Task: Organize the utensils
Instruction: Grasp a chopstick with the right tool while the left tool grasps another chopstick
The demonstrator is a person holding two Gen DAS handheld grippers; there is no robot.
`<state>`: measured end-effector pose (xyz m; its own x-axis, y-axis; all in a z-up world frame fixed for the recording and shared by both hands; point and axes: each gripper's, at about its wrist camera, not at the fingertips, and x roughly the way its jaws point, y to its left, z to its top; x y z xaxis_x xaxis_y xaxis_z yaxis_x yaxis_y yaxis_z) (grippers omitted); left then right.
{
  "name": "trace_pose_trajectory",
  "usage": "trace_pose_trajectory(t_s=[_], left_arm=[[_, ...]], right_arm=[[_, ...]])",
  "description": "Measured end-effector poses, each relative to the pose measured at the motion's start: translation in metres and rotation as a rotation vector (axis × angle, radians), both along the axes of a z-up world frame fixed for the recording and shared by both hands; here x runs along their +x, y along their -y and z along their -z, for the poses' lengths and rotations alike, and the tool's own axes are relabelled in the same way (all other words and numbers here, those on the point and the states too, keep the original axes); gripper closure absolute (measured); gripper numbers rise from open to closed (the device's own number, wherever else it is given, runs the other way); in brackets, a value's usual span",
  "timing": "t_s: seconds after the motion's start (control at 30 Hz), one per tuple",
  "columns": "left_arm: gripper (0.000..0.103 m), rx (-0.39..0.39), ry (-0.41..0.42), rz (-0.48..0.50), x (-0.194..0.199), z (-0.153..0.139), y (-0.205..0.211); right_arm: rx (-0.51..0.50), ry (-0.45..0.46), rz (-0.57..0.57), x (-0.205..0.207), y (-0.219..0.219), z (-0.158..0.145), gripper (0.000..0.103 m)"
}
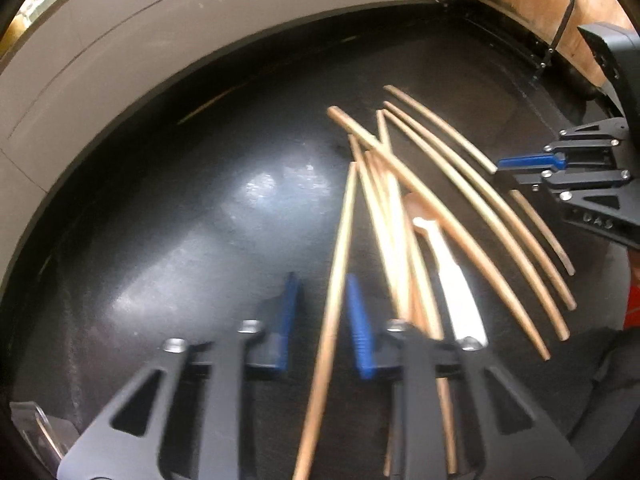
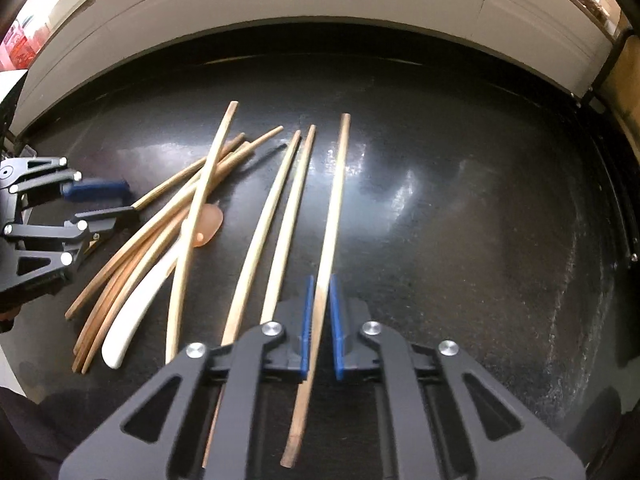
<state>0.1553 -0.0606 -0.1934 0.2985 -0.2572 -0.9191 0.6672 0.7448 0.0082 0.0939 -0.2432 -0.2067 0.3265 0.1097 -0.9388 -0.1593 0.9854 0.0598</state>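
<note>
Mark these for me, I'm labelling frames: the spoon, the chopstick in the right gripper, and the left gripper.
Spoon (image 2: 128,312), right wrist view, on its white handle.
Chopstick (image 2: 334,208), right wrist view, mid-shaft ahead of the pads.
Left gripper (image 1: 322,320), left wrist view, midway between its blue fingertips.

A glossy black round tabletop (image 2: 460,208) fills most of the right wrist view. A loose, crossing heap of long pale wooden chopsticks (image 2: 160,248) lies at left of centre, with a white-handled spoon with a translucent pinkish bowl (image 2: 132,320) among them. Two more chopsticks (image 2: 276,220) lie side by side just right of the heap.
</note>
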Motion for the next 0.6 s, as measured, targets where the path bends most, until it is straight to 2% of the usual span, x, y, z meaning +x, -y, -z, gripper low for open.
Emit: trace_pose_trajectory(t_s=[0.03,0.1,0.33,0.47,0.6], left_arm=[[0.095,0.005,-0.004,-0.008,0.000,0.000,0.003],[0.097,0.011,-0.011,-0.044,0.000,-0.002,0.003],[0.097,-0.035,-0.075,-0.246,0.000,-0.009,-0.003],[0.097,-0.053,-0.110,-0.351,-0.008,-0.026,-0.016],[0.097,-0.061,-0.080,-0.406,-0.027,-0.056,-0.027]], right_arm=[[0.002,-0.002,0.005,0.000,-0.004,0.000,0.095],[0.006,-0.011,0.015,0.000,-0.007,-0.001,0.096],[0.040,-0.033,0.069,0.001,0.007,-0.007,0.096],[0.070,-0.015,0.091,-0.007,0.018,-0.026,0.096],[0.099,0.012,0.092,-0.010,0.023,-0.053,0.096]])
